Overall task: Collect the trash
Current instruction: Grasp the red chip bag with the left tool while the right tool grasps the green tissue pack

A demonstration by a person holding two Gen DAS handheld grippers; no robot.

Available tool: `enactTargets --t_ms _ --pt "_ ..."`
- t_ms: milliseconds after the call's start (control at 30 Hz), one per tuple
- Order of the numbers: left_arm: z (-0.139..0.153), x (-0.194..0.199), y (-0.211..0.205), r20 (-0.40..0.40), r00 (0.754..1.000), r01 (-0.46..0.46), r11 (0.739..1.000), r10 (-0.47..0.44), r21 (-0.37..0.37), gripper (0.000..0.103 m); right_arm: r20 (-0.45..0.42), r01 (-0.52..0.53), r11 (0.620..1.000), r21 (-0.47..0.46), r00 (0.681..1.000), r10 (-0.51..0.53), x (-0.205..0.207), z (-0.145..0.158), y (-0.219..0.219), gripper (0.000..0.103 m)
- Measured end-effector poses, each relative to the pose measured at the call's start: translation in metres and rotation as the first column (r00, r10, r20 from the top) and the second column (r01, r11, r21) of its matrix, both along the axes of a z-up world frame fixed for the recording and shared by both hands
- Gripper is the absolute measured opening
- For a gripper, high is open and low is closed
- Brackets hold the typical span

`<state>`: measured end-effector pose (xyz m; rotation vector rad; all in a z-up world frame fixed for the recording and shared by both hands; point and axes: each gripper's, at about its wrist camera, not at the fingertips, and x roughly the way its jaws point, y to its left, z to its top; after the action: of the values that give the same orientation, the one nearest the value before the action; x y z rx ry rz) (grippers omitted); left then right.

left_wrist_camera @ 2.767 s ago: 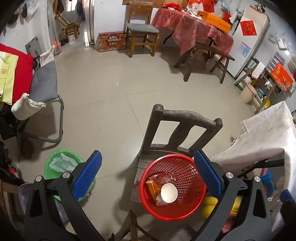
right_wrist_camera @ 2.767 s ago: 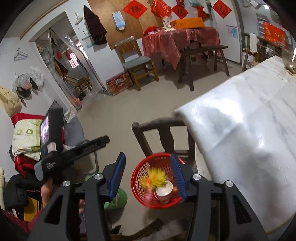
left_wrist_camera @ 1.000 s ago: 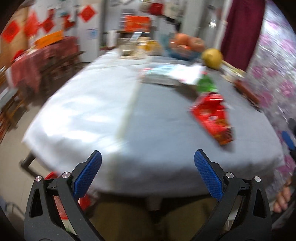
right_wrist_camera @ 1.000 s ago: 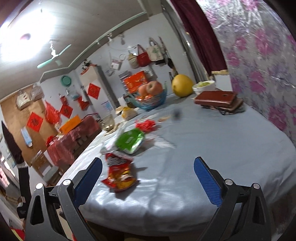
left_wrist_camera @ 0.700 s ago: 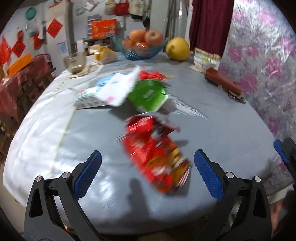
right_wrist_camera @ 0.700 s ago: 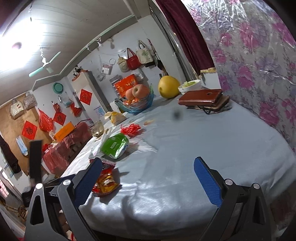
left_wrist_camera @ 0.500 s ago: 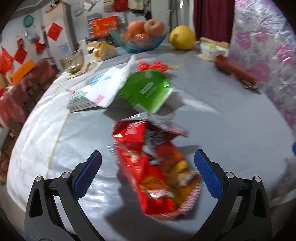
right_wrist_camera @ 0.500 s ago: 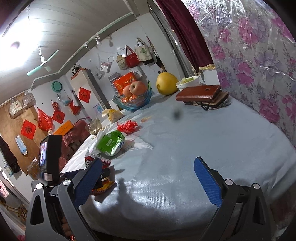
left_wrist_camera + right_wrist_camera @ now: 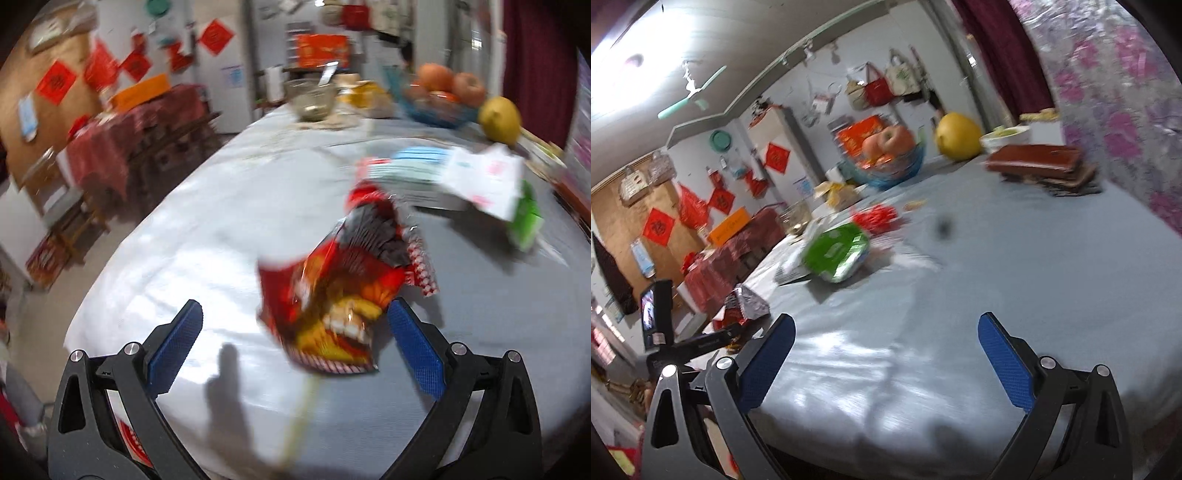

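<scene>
Left gripper (image 9: 293, 341) jaws wide, empty, just short of red snack bag (image 9: 343, 291) lying crumpled on table (image 9: 192, 229) near front edge; right gripper (image 9: 886, 354) jaws also wide, empty, over bare cloth, well apart from green packet (image 9: 836, 254). Best taken by centring bag between left jaws, lowering until pads straddle raised crumpled fold, then closing firmly on foil only. Likely slippery and springy, so advisable to avoid pinching tablecloth and to lift straight up.
</scene>
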<state>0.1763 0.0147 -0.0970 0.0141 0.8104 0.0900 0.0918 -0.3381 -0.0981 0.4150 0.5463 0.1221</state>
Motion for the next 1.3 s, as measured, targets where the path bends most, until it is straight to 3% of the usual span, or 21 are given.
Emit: enactTargets --t_ms 100,200,300,467,567,667,733,933,1000,1033,1133,1300 --pt "-0.011 0.004 0.023 -0.026 0.999 -0.029 0.998 0.028 -0.056 0.096 -0.009 -0.075 0.997 -0.013 0.997 0.075 0.025 0.006 0.025 0.097" --pt "-0.013 0.0 0.019 0.014 1.0 -0.026 0.999 0.026 -0.023 0.097 -0.009 -0.14 0.989 -0.042 0.99 0.14 0.049 0.013 0.048 0.097" --pt "-0.016 -0.003 0.019 0.046 0.999 -0.011 1.0 0.012 -0.026 0.098 -0.024 -0.131 0.983 -0.128 0.991 0.129 0.078 0.018 0.066 0.097" --pt "-0.021 -0.012 0.018 0.119 0.993 0.009 1.0 -0.007 -0.017 0.098 -0.176 -0.173 0.955 -0.243 0.976 0.132 0.126 0.011 0.088 0.097" --pt "-0.02 -0.012 0.017 0.132 0.991 0.008 1.0 -0.006 -0.018 0.098 -0.262 -0.243 0.901 -0.359 0.953 0.152 0.147 0.006 0.109 0.097" --pt "-0.02 -0.012 0.017 0.13 0.991 0.007 1.0 -0.005 -0.02 0.098 -0.28 -0.262 0.806 -0.531 0.952 0.124 0.166 0.004 0.128 0.097" --pt "-0.021 -0.012 0.017 0.131 0.991 0.007 1.0 -0.005 -0.019 0.098 -0.306 -0.297 0.761 -0.577 0.942 0.136 0.182 0.002 0.133 0.097" --pt "-0.02 -0.013 0.016 0.134 0.991 0.014 1.0 -0.011 -0.019 0.098 -0.329 -0.365 0.724 -0.585 0.923 0.199 0.207 -0.007 0.128 0.097" --pt "-0.02 -0.013 0.016 0.132 0.991 0.013 1.0 -0.01 -0.02 0.098 -0.315 -0.364 0.724 -0.586 0.926 0.21 0.211 -0.009 0.126 0.094" --pt "-0.02 -0.012 0.016 0.13 0.991 0.014 1.0 -0.011 -0.02 0.098 -0.317 -0.373 0.731 -0.572 0.922 0.222 0.21 -0.009 0.124 0.082" --pt "-0.018 -0.01 0.018 0.117 0.993 0.021 1.0 -0.019 -0.022 0.097 -0.291 -0.366 0.777 -0.513 0.925 0.243 0.194 0.001 0.116 0.082" --pt "-0.015 -0.01 0.022 0.085 0.994 0.067 0.997 -0.063 -0.047 0.097 -0.222 -0.333 0.812 -0.48 0.941 0.254 0.136 0.015 0.108 0.082"
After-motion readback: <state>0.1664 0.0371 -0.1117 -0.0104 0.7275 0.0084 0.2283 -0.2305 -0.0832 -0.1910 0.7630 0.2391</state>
